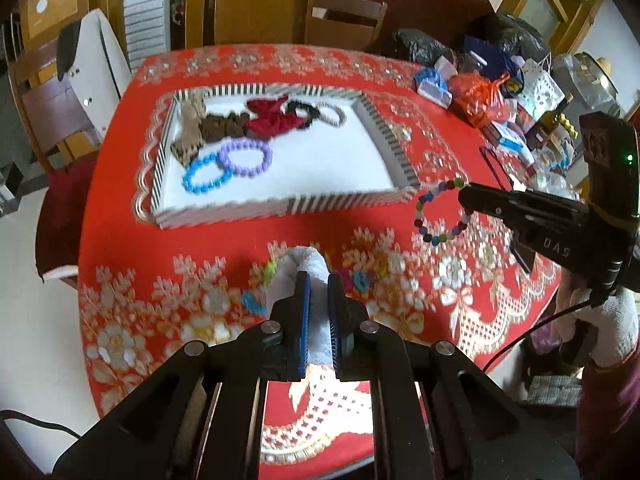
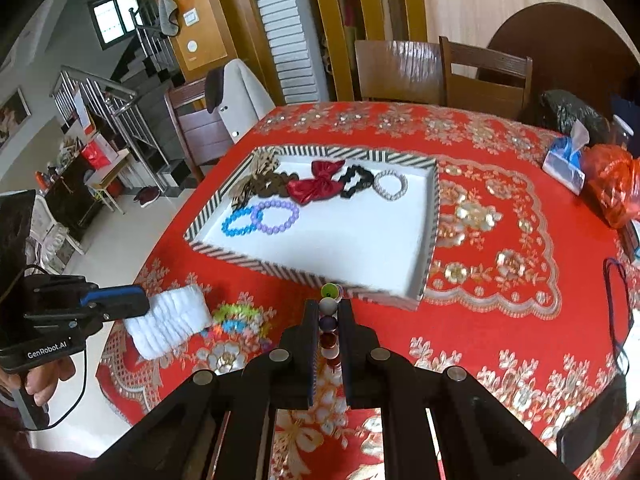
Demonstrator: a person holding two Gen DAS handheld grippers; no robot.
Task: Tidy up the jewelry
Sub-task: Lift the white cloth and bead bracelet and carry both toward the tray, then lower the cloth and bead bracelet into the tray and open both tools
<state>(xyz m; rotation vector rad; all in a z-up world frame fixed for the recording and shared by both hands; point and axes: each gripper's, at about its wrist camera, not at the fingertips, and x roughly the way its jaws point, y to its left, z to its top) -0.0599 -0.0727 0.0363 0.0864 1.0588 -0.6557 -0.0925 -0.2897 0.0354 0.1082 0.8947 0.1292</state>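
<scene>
My left gripper (image 1: 318,280) is clamped on a white ruffled scrunchie (image 2: 170,322), which sticks out past the pads above the red floral tablecloth (image 1: 400,240). Just beyond that scrunchie, small green, blue and pink hair pieces (image 2: 236,320) lie on the cloth; motion blur keeps me from telling exactly what they are.

My right gripper (image 2: 329,308) is pinched on a multicoloured bead bracelet (image 1: 440,212). From the left wrist view, the bracelet hangs as an open loop from the fingertips, clear of the cloth, just beside the near right corner of the tray.

Farther out sits the striped-rim tray (image 1: 224,212) with a white floor. Inside it, nearest me, a blue bead bracelet (image 2: 238,222) and a purple bead bracelet (image 2: 276,216) lie overlapping. Behind them, in a row along the far side: a tan patterned scrunchie (image 2: 256,176), a brown scrunchie (image 2: 276,184), a red bow (image 2: 316,186), a black scrunchie (image 2: 354,178) and a white bracelet (image 2: 390,186).

At the far right of the table stands a clutter of bags (image 1: 480,96).
</scene>
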